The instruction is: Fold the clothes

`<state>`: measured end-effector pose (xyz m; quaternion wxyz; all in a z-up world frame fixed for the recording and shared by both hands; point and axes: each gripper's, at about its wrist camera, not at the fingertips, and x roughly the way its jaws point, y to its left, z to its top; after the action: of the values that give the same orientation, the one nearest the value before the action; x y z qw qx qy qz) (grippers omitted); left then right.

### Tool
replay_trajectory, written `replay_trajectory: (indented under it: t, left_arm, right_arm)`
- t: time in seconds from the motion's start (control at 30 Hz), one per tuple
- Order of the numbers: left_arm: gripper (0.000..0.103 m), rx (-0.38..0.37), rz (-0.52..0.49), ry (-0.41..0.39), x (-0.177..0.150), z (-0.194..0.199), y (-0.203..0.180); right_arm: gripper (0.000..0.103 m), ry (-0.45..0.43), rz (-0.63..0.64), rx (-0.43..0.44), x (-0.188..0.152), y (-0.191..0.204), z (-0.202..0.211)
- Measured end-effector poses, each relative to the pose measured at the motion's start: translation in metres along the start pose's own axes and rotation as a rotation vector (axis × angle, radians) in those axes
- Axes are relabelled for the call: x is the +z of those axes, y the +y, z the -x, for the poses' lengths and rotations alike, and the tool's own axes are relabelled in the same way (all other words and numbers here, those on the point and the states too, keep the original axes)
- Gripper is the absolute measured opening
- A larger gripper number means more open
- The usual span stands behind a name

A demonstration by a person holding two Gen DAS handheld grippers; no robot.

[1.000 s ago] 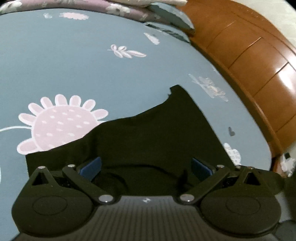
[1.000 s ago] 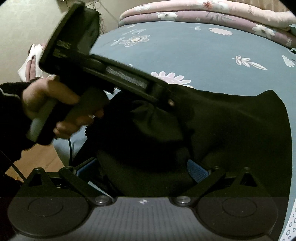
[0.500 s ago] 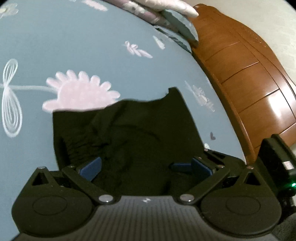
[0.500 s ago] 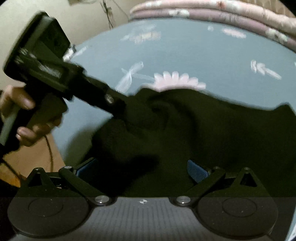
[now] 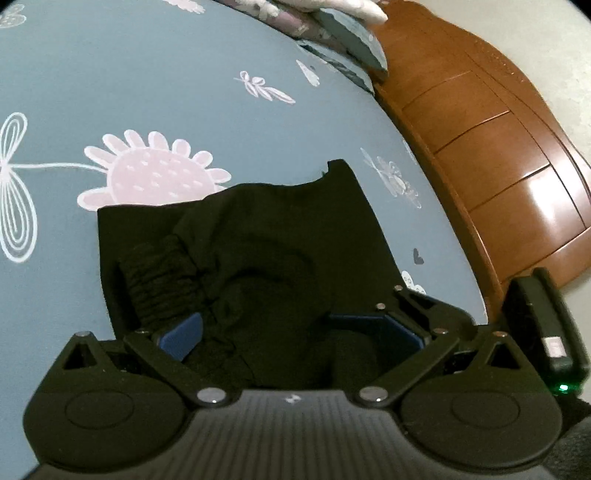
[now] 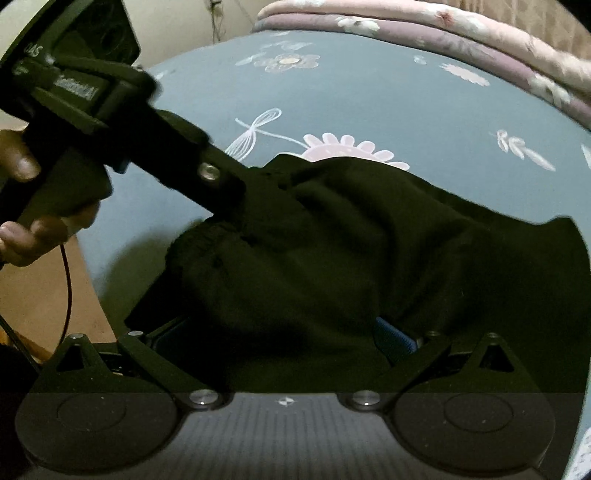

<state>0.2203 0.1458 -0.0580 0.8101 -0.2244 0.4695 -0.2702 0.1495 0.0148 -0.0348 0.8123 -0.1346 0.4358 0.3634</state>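
Black garment (image 5: 280, 236) lies bunched between both grippers' spread blue fingers (image 5: 181, 330) on the bedsheet (image 5: 147, 66).

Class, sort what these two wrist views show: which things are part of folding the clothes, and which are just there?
Part of the job:
black garment
left gripper
right gripper

Just there:
floral bedsheet
wooden headboard
folded quilts

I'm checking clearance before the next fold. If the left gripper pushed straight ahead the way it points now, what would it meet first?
The black garment: its bunched cloth already lies between the left gripper's open jaws. Beyond it comes the blue floral bedsheet, though depth is hard to judge here.
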Motion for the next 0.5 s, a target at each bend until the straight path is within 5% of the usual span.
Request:
replay_trajectory:
  t: [0.23, 0.5]
  left_arm:
    - [0.102, 0.033, -0.001, -0.12, 0.011, 0.039, 0.008]
    - [0.102, 0.032, -0.015, -0.125, 0.006, 0.04, 0.004]
  right_arm:
    - [0.103, -0.036, -0.102, -0.002, 0.005, -0.004, 0.038]
    - [0.103, 0.012, -0.219, 0.052, -0.011, 0.015, 0.03]
